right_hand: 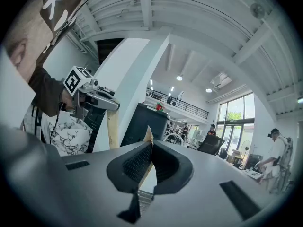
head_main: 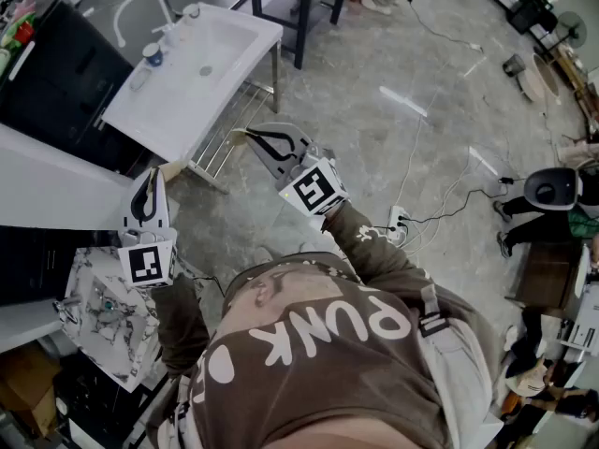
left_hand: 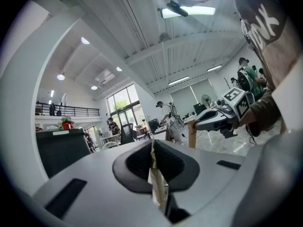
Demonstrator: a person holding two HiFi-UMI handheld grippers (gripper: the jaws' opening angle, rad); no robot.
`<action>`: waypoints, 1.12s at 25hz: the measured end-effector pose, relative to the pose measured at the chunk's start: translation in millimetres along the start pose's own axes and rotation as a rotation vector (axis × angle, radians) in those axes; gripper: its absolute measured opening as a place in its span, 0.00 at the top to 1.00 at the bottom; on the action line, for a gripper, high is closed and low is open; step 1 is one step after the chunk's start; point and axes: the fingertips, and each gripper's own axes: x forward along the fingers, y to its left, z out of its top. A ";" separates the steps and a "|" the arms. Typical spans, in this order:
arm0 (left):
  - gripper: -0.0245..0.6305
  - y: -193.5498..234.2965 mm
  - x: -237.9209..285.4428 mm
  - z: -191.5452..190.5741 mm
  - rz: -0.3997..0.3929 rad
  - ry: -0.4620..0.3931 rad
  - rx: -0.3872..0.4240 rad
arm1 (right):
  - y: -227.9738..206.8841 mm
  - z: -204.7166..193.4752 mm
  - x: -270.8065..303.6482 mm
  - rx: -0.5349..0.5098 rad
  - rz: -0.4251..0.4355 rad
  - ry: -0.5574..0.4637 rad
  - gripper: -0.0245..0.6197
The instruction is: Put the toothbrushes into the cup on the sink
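Grey floor (head_main: pixel 374 129), white sink (head_main: pixel 159 110), cup (head_main: pixel 153 56) on its edge, cables (head_main: pixel 440 204) nearby

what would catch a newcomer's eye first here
Probably the two hand-held grippers with black-and-white marker cubes: the left gripper at the head view's lower left and the right gripper near centre, both shut. Next, the white sink at upper left, apart from both, with a small cup on its rim.

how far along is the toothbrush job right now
Done: nothing confirmable; the cup stands on the sink rim, contents too small to tell. In hand: nothing; left gripper and right gripper are shut, empty, away from the sink. Left: seemingly the whole job; I can't spot the toothbrushes.
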 end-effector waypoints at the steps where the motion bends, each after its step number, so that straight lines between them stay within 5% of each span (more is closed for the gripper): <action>1: 0.95 -0.3 0.3 0.6 0.001 -0.002 -0.004 | -0.7 0.1 -0.1 -0.001 -0.001 0.000 0.95; 28: 0.95 -13.8 9.8 19.6 0.019 -0.015 0.016 | -18.9 5.6 -18.8 0.003 -0.007 -0.058 0.95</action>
